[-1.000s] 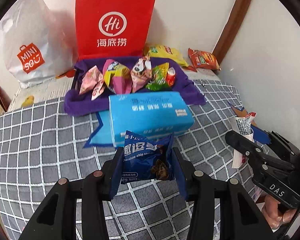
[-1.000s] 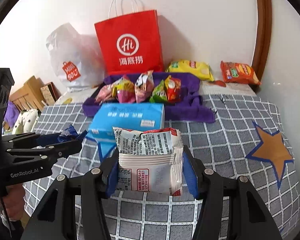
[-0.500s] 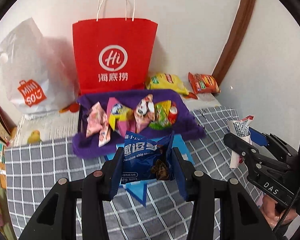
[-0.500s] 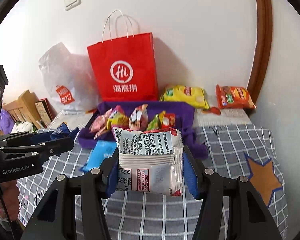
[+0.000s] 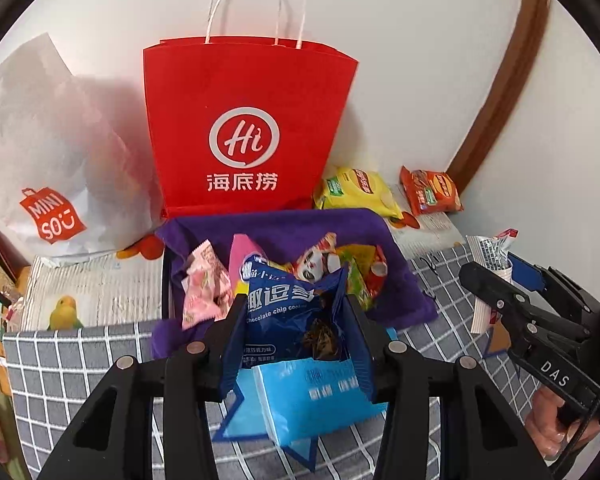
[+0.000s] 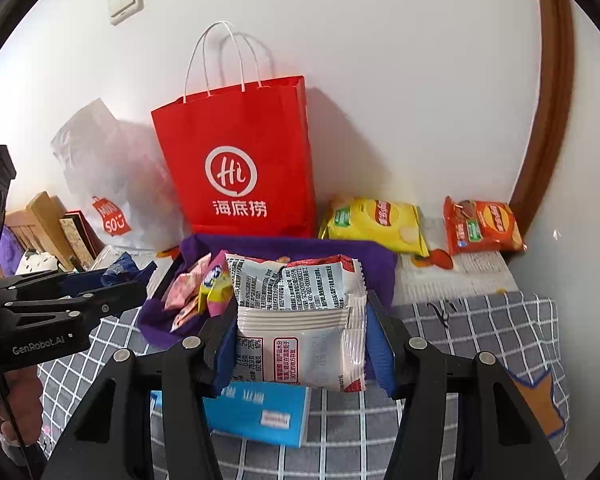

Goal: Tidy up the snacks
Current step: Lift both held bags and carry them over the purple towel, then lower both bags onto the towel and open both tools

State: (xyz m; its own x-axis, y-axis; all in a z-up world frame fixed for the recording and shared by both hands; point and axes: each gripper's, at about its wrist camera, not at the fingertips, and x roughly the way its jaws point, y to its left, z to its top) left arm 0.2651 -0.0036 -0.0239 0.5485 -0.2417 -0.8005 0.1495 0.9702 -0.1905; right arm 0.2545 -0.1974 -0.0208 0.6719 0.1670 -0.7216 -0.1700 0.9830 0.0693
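We are partway through, by our reading: a handful of small snack packets already lie in the purple-lined tray (image 5: pixel 284 228) in front of the red paper bag (image 5: pixel 252 128), and two more are in hand, not yet set down. Our left gripper (image 5: pixel 292 320) is clamped on a dark blue chocolate chip cookie packet (image 5: pixel 284 312), held up in front of the tray; our right gripper (image 6: pixel 300 332) is clamped on a white packet (image 6: pixel 300 312) with its printed back toward the camera, also raised short of the tray. What is left, as far as we can judge, is placing these two, and then perhaps the yellow chip bag (image 6: pixel 376 224) and the orange chip bag (image 6: pixel 480 224), which lie loose by the wall, to the right of the red paper bag and outside the tray. In the tray we can make out a pink packet (image 5: pixel 204 284), a yellow and pink one (image 6: pixel 216 284), one with a painted face (image 5: pixel 316 260) and a green and red one (image 5: pixel 364 276) — all tipped against each other rather than lined up. The red paper bag stands upright and its inside is hidden from us; the white plastic bag (image 5: pixel 48 152) beside it is closed to view too. A light blue tissue pack (image 5: pixel 316 396) lies on the checked cloth (image 6: pixel 480 340) under both grippers — likely not a snack.
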